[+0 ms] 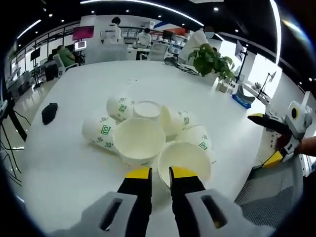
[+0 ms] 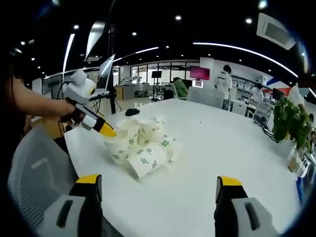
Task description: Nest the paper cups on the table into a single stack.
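White paper cups [image 1: 148, 136] overlap, hiding one another; left gripper [image 1: 160, 173] nearly closed and empty, right gripper [image 2: 158, 185] wide open.

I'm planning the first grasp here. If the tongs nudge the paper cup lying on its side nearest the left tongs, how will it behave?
The nearest paper cup lies on its side, so it will probably roll in a curve rather than slide. It looks thin-walled and empty, so likely light, and its rim may crush if pinched hard. It seems to touch the neighbouring cups, so a push would probably shift them too.
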